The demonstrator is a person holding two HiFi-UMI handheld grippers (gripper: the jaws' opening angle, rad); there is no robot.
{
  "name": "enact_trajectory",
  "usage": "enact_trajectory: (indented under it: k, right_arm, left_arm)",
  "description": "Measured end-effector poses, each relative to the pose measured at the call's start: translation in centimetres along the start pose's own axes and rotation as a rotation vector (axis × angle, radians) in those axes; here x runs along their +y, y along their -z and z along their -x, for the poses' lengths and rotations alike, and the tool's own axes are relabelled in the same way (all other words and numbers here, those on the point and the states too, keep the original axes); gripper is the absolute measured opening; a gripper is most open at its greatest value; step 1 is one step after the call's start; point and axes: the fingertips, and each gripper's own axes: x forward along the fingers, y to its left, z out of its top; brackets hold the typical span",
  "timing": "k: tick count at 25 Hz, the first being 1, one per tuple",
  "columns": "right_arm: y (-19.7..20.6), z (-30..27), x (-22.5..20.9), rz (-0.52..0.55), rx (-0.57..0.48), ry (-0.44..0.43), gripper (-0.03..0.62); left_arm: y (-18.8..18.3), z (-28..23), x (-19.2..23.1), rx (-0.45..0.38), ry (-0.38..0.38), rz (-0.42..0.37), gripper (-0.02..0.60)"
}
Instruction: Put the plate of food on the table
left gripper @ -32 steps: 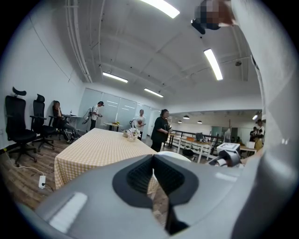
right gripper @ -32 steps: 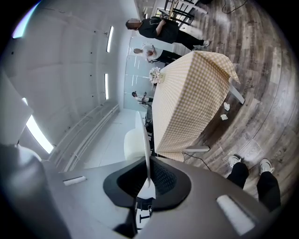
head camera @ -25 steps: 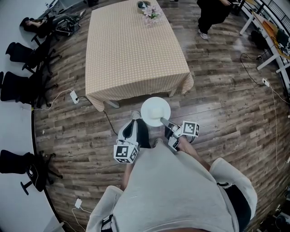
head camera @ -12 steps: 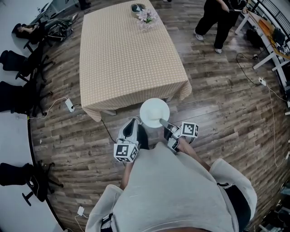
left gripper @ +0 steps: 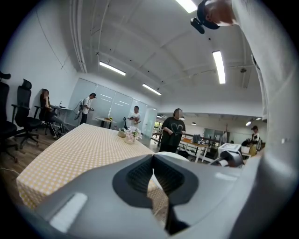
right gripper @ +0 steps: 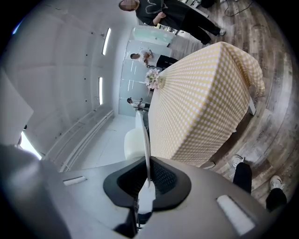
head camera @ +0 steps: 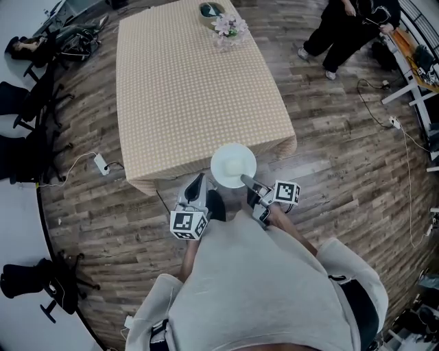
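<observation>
Head view: a person in a grey top [head camera: 267, 288] stands at the near end of one long table [head camera: 192, 82] draped in a checked cloth, with a tool in each hand. One white plate [head camera: 233, 164] hangs in the air at the table's near edge, close to the near right corner, and is not set down. What lies on it cannot be made out.

The right tool [head camera: 249, 182] is clamped on the plate's near rim. The right gripper view shows that rim edge-on, pinched between the two pads with no gap. The left tool [head camera: 198, 179] sits just left of the plate, apart from it. In the left gripper view its two jaws meet at the tips with nothing between them, and the plate's pale rim shows just beyond.

Two things stand on the table, both at its far end: one vase of pale flowers [head camera: 228, 26] and one dark bowl [head camera: 211, 9]. One person in black [head camera: 350, 27] stands on the wood floor [head camera: 343, 171] at far right. Three black office chairs [head camera: 17, 96] stand along the left. One white power strip [head camera: 101, 164] lies on the floor near the table's near left corner.
</observation>
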Motion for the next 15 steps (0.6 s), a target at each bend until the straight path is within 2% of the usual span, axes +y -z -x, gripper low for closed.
enact_trajectory:
  k: [4,9,15]
  right_arm:
    - [-2.4,-4.3,0.8,-0.015,-0.016,0.049,0.014]
    - [-5.5,-10.7,3.2,-0.002,-0.035,-0.01,0.014]
    - [-9.1,-15.7,5.0,0.023,-0.063,-0.019,0.014]
  left_arm:
    - [-2.4,-2.5,4.6,-0.001,0.01,-0.001,0.009]
    - [-5.2,-5.0,10.4,-0.019,0.008,-0.004,0.009]
    - [-7.5,-8.3,15.0,-0.031,0.032,-0.017,0.009]
